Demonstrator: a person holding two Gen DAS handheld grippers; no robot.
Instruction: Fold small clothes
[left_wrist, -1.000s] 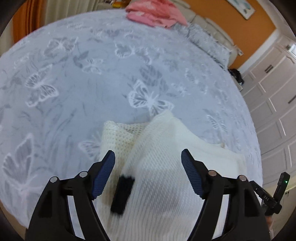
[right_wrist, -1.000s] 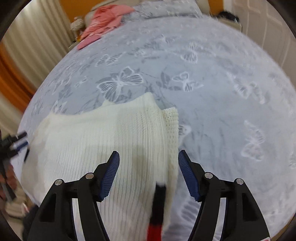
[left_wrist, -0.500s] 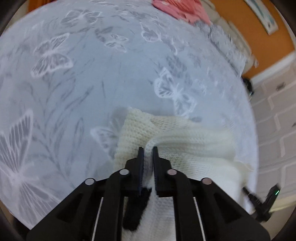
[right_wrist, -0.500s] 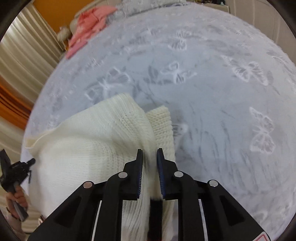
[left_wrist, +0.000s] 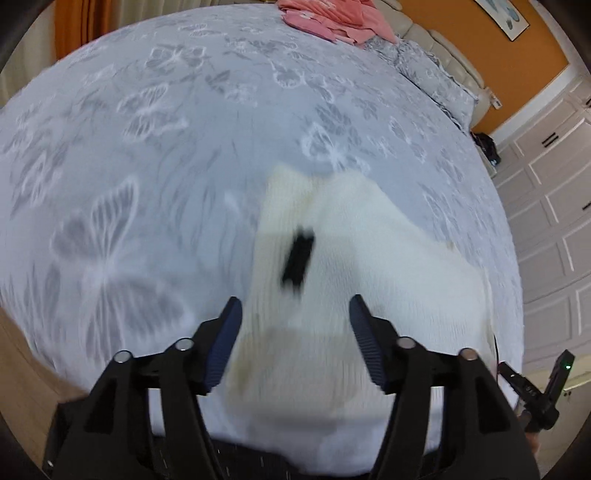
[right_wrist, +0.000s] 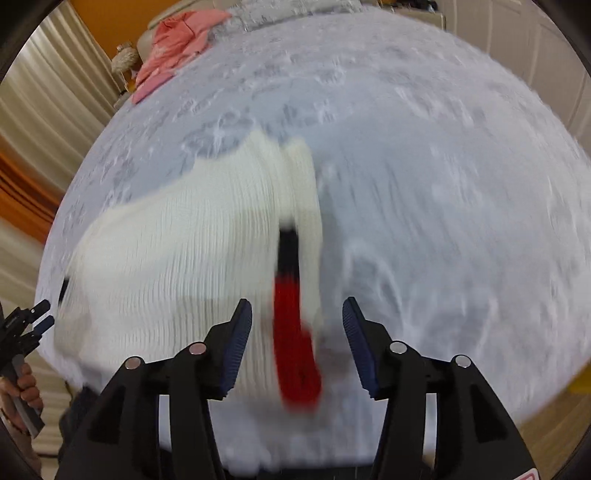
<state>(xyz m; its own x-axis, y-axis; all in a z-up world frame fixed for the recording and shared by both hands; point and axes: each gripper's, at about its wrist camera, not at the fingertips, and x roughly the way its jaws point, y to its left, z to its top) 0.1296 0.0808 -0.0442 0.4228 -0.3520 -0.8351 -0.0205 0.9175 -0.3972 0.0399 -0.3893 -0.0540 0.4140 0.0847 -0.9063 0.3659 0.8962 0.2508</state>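
Two hand-held grippers over a bed (left_wrist: 155, 155)

Left hand-held gripper (left_wrist: 293, 321) and right hand-held gripper (right_wrist: 297, 319) are opening, holding nothing, above the white knit (right_wrist: 177, 251); pink clothes (left_wrist: 328, 14) at 12 o'clock.

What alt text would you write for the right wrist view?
A cream knit garment with a red and black stripe lies on a grey butterfly bedspread; the right claw hangs above its edge, opening, gripping nothing. Pink clothes lie at the bed's far end.

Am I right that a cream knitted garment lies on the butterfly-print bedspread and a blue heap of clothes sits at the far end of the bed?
Not quite: the far heap of clothes is pink, as the left wrist view shows. The cream knitted garment does lie on the butterfly-print bedspread.
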